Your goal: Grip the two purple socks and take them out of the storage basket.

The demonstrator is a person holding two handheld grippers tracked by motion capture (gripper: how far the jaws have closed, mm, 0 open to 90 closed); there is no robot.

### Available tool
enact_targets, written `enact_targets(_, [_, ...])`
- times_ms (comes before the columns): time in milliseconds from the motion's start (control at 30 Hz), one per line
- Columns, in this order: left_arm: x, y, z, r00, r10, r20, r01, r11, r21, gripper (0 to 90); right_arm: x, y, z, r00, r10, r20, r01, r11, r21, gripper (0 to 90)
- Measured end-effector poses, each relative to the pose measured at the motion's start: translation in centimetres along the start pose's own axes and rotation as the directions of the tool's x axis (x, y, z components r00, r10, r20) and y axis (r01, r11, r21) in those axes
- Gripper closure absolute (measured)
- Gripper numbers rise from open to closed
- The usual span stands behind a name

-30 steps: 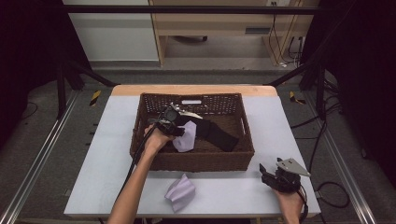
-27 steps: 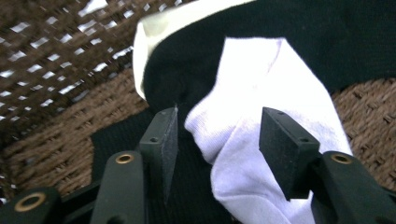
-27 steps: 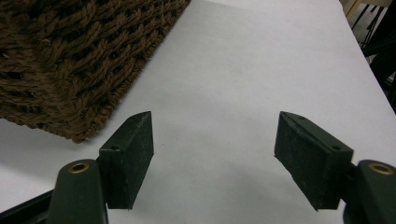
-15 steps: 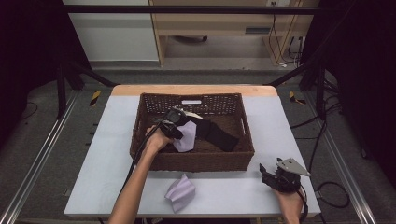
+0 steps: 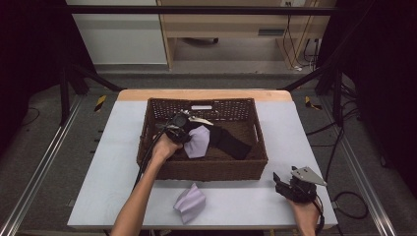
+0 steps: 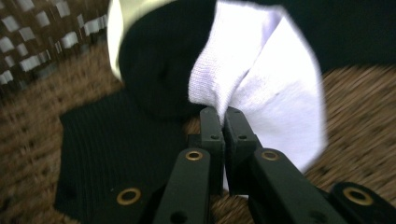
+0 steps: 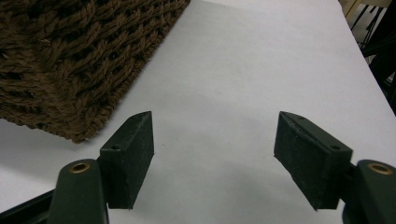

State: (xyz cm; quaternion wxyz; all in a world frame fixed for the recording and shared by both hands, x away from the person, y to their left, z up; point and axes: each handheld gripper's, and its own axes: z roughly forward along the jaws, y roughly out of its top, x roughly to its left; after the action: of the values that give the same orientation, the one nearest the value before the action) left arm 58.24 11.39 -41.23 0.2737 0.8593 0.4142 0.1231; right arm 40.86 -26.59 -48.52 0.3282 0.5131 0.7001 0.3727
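Little has shifted in the last second: only my left gripper has nudged the pale lilac sock, clamped between its shut jaws, a touch higher over the wicker basket. That sock hangs just ahead of the jaws, above the black socks. My right gripper rests wide open and empty on the table, well apart; the left hand is nearer.

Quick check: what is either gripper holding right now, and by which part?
Left gripper is shut on the pale lilac sock, pinching its edge, inside the basket. Right gripper is open, holding nothing.
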Motion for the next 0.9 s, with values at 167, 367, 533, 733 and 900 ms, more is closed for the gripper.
enact_targets(167, [-0.1, -0.1, -1.5, 0.9998, 0.005, -0.018, -0.008, 0.989, -0.148, 86.5, 0.0, 0.0, 0.0, 1.0, -0.001, 0.003, 0.001, 1.0, 0.0, 28.6])
enact_targets(367, [0.0, -0.2, -3.2, 0.9997, -0.002, -0.025, -0.006, 0.9512, -0.309, 86.6, -0.1, 0.0, 0.1, 1.0, 0.003, 0.003, -0.003, 1.0, 0.007, 28.5])
enact_targets(533, [0.0, -0.2, -4.8, 0.9997, -0.012, -0.019, 0.003, 0.9129, -0.408, 86.6, 0.0, 0.0, 0.1, 1.0, 0.004, 0.004, -0.004, 1.0, 0.009, 28.5])
enact_targets(733, [-0.5, -0.5, -7.1, 0.9993, -0.028, 0.026, 0.037, 0.8746, -0.483, 86.6, 0.0, 0.1, 0.1, 1.0, 0.0, 0.007, 0.0, 1.0, 0.011, 28.5])
enact_targets(900, [-1.2, -1.0, -9.3, 0.9986, -0.023, 0.048, 0.045, 0.8408, -0.54, 86.6, 0.0, 0.1, 0.1, 1.0, 0.004, 0.008, -0.004, 1.0, 0.01, 28.5])
